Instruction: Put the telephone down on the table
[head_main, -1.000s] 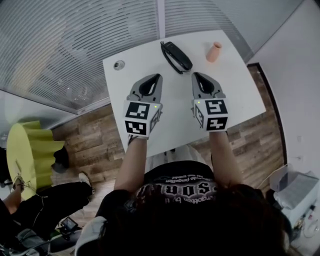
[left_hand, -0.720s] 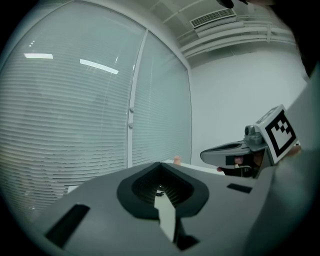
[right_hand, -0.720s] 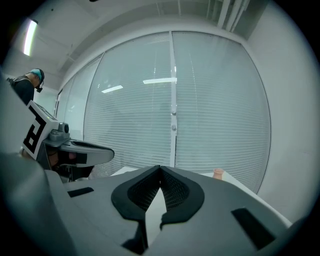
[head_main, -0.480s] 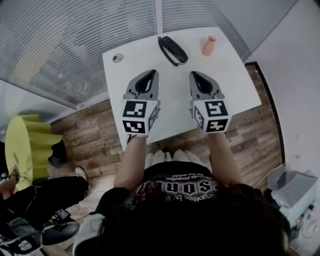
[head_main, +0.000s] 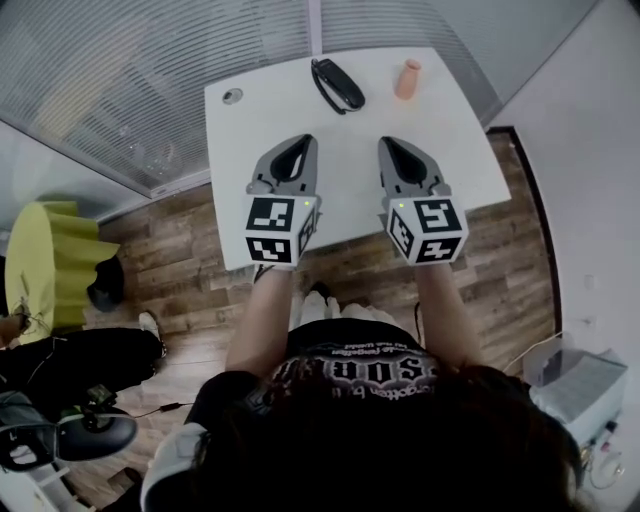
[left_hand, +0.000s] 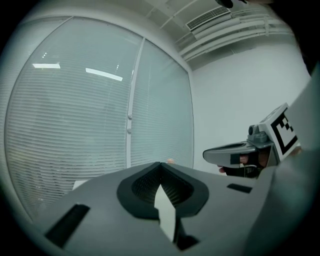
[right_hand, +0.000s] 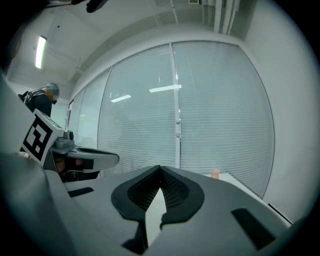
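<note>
The slim black telephone (head_main: 337, 85) lies flat on the white table (head_main: 450, 150), at twelve o'clock from me. My left gripper (head_main: 304, 141) and right gripper (head_main: 388, 143) are level, side by side, both clamped together and empty.

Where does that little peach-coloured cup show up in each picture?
Head view: peach cup, far right of the table, right of the telephone.
Left gripper view: only its top, peeking over the left gripper.
Right gripper view: right of centre, before the blinds.
Shared landmark: the window post.
</note>
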